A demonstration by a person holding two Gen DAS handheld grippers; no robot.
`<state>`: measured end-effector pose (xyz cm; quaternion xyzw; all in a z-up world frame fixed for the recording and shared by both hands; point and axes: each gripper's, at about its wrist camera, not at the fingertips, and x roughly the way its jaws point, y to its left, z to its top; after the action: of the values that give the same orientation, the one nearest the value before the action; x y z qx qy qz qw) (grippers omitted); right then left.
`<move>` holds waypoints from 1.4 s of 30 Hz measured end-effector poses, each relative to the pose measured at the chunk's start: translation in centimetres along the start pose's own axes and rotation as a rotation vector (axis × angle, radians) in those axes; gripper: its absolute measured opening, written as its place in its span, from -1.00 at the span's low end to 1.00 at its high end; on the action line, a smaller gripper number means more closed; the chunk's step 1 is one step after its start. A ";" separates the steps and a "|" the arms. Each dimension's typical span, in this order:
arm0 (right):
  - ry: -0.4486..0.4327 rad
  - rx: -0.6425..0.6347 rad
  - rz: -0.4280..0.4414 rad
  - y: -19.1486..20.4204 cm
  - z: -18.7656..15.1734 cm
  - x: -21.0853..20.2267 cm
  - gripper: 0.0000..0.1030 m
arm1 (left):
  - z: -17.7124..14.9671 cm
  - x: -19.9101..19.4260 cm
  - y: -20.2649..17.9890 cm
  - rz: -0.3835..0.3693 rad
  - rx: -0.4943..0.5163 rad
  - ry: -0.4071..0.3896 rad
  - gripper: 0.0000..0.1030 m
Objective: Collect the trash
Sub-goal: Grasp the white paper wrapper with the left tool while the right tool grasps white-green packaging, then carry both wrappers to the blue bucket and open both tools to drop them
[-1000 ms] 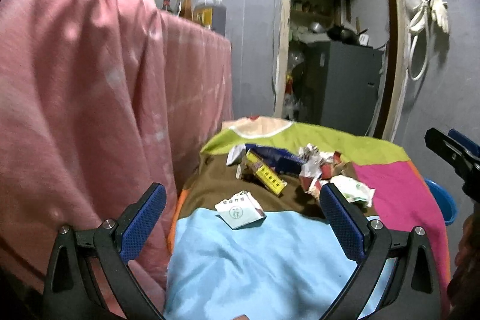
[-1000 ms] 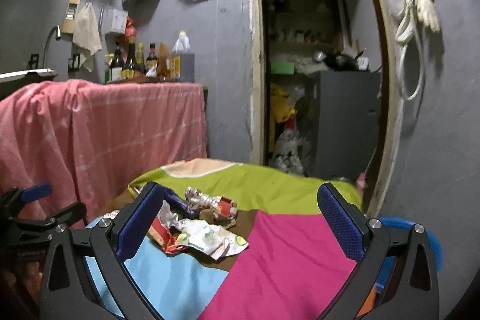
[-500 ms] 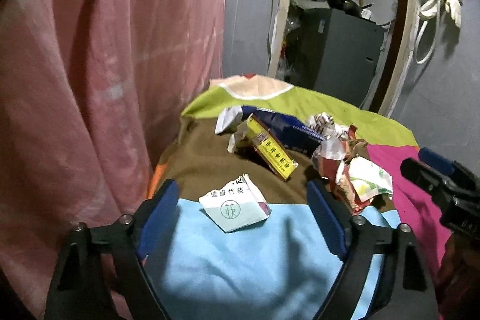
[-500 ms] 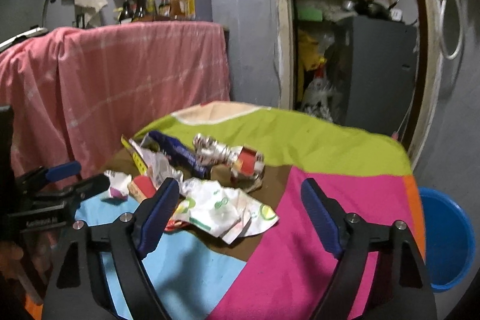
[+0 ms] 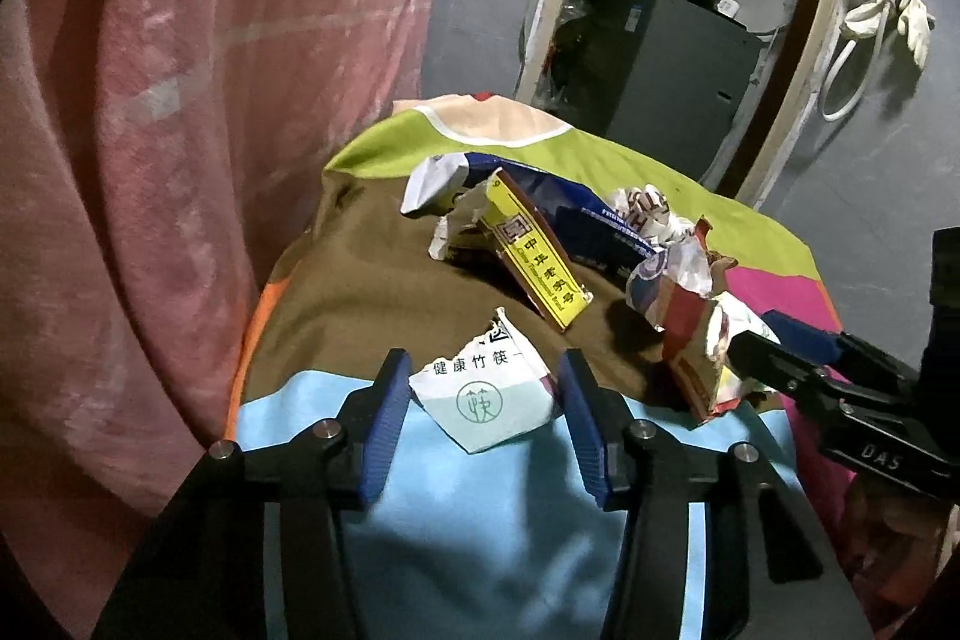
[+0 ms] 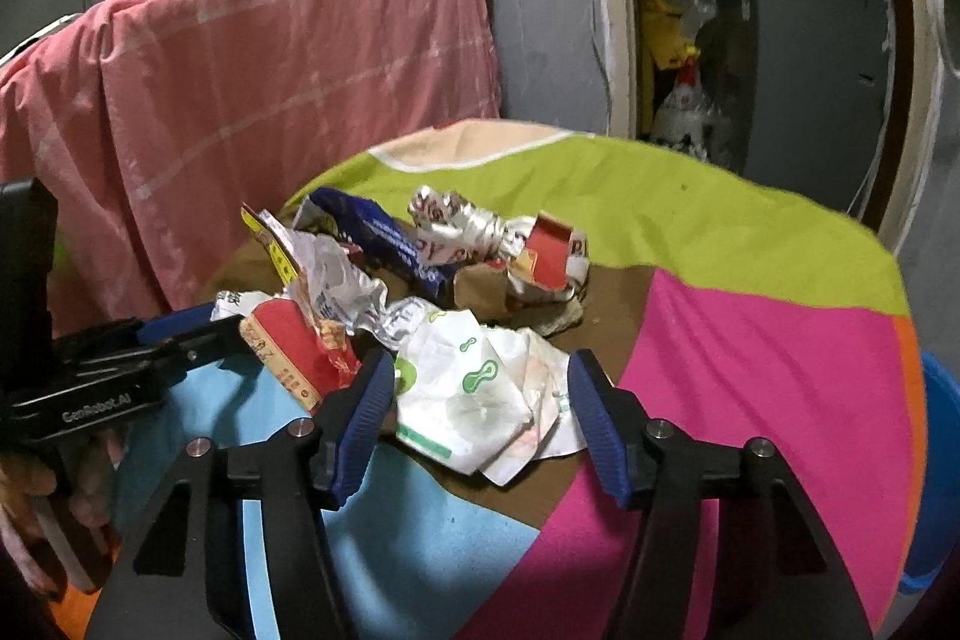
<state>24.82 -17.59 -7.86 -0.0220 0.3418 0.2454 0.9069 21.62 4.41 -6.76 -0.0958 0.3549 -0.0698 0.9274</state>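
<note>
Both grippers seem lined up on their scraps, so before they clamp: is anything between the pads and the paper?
Nothing visible. The left gripper, jaws closing, brackets the white chopstick wrapper; the right gripper, also closing, brackets the crumpled green-and-white wrapper. A torn red carton lies just outside its left pad.

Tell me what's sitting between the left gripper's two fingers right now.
A torn white paper packet with a green stamp, lying on the cloth; the left wrist view shows it, fingers closing.

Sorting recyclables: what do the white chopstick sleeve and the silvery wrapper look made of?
The white chopstick sleeve looks like thin matte paper: torn ragged edge, flat printed characters. The silvery wrapper looks like metallised foil or plastic film: shiny, sharply crinkled; which, I cannot tell.
</note>
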 end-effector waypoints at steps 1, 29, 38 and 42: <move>0.005 0.003 0.001 0.0 0.0 0.2 0.13 | 0.0 0.0 0.1 -0.007 -0.003 0.007 -0.16; -0.131 0.059 0.033 0.0 -2.0 -5.7 -0.85 | -2.1 -4.4 -2.2 -0.043 0.011 -0.082 -0.33; -0.142 0.071 0.017 0.1 -2.5 -7.8 -0.83 | -2.8 -5.8 -4.3 -0.069 0.026 -0.094 -0.33; -0.126 0.103 -0.007 -0.7 -3.7 -8.4 -0.82 | -3.3 -5.8 -4.8 -0.083 0.026 -0.083 -0.33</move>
<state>17.46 -22.63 -5.51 0.0389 0.2964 0.2254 0.9273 14.80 0.45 -4.29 -0.1014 0.3109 -0.1086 0.9388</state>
